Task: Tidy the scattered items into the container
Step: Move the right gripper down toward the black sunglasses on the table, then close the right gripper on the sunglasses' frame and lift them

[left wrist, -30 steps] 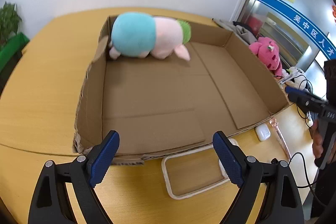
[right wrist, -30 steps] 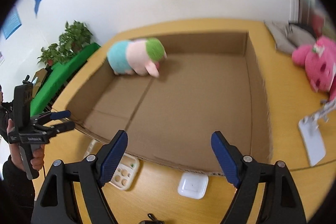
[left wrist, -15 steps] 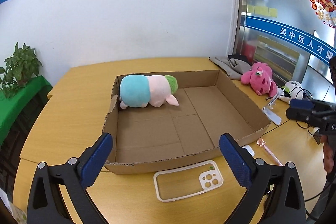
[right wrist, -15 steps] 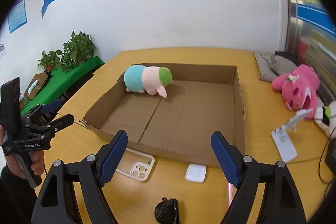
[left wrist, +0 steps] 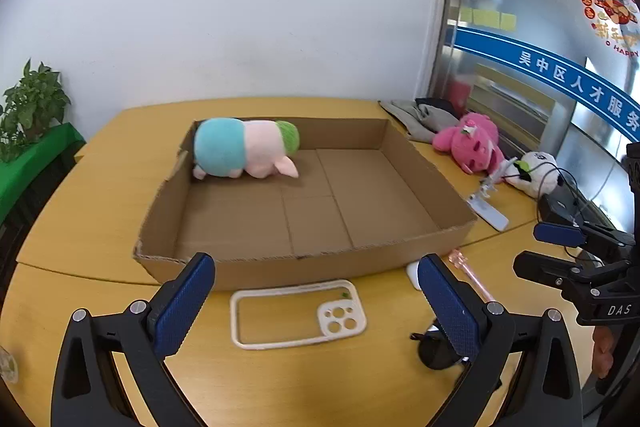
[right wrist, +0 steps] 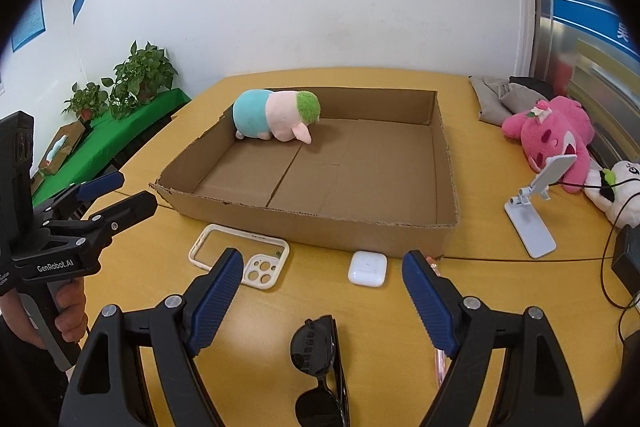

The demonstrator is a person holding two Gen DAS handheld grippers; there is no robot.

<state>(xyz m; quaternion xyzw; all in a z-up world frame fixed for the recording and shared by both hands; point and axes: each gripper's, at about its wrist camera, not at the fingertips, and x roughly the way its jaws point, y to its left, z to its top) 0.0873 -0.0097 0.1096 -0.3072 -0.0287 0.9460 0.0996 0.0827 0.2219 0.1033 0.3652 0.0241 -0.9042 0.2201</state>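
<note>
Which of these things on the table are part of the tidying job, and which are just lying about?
Part of the job:
cardboard box, the container
pig plush, already inside it
phone case
earbud case
sunglasses
pink pen
pink bear plush, probably

Just lying about:
potted plants
grey cloth
phone stand
black cables

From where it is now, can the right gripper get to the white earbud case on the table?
Probably yes. The right gripper is open and empty, and the earbud case lies on bare table just ahead of it, in front of the cardboard box, with nothing between.
</note>
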